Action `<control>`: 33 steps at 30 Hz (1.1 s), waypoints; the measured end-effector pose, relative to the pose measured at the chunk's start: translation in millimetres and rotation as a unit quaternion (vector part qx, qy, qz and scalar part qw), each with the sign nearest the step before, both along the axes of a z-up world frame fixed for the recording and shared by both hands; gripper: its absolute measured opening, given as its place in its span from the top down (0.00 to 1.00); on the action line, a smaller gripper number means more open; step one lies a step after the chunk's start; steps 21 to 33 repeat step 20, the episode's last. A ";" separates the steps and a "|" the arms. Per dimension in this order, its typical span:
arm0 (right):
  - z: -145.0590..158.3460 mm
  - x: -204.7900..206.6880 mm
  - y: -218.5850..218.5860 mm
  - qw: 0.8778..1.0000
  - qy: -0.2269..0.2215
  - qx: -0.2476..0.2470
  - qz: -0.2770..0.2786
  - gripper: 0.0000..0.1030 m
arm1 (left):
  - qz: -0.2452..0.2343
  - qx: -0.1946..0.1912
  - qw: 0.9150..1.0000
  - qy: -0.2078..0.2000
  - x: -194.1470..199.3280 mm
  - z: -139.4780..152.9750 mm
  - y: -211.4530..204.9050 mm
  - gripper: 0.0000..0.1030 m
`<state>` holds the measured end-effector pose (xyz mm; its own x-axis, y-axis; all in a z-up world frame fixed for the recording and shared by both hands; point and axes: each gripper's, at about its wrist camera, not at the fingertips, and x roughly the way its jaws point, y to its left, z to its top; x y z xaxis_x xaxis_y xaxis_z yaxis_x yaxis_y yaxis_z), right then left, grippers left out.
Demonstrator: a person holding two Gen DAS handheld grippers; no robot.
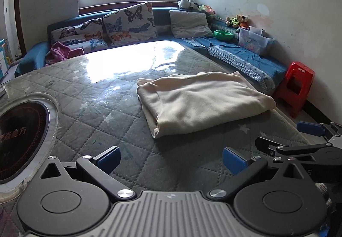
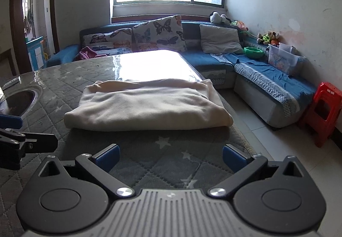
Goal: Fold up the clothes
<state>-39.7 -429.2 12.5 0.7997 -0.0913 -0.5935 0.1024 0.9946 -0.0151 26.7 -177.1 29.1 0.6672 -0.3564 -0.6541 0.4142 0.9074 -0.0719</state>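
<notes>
A cream garment (image 1: 201,100) lies folded into a thick rectangle on the grey quilted table (image 1: 102,108). It also shows in the right wrist view (image 2: 147,104), straight ahead. My left gripper (image 1: 171,160) is open and empty, held above the table a short way in front and to the left of the garment. My right gripper (image 2: 170,159) is open and empty, just short of the garment's near edge. The right gripper's fingers (image 1: 310,128) show at the right edge of the left wrist view. The left gripper's finger (image 2: 10,121) shows at the left edge of the right wrist view.
A round induction hob (image 1: 19,136) is set into the table at the left. A blue corner sofa (image 2: 267,78) with butterfly cushions (image 1: 130,21) wraps the far side and right. A red plastic stool (image 2: 322,110) stands on the floor at the right. The table's right edge (image 2: 241,121) drops to tiled floor.
</notes>
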 end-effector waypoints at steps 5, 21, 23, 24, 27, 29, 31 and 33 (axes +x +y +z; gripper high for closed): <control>-1.1 -6.6 2.1 1.000 0.001 0.000 -0.003 0.00 | 0.000 0.000 1.000 -0.001 -5.9 -1.3 1.4 0.00; -1.5 -20.6 6.3 1.000 0.000 0.003 -0.002 0.00 | -0.007 0.002 1.000 -0.007 -21.7 0.2 1.2 0.00; -1.5 -20.6 6.3 1.000 0.000 0.003 -0.002 0.00 | -0.007 0.002 1.000 -0.007 -21.7 0.2 1.2 0.00; -1.5 -20.6 6.3 1.000 0.000 0.003 -0.002 0.00 | -0.007 0.002 1.000 -0.007 -21.7 0.2 1.2 0.00; -1.5 -20.6 6.3 1.000 0.000 0.003 -0.002 0.00 | -0.007 0.002 1.000 -0.007 -21.7 0.2 1.2 0.00; -1.5 -20.6 6.3 1.000 0.000 0.003 -0.002 0.00 | -0.007 0.002 1.000 -0.007 -21.7 0.2 1.2 0.00; -1.5 -20.6 6.3 1.000 0.000 0.003 -0.002 0.00 | -0.007 0.002 1.000 -0.007 -21.7 0.2 1.2 0.00; -1.5 -20.6 6.3 1.000 0.000 0.003 -0.002 0.00 | -0.007 0.002 1.000 -0.007 -21.7 0.2 1.2 0.00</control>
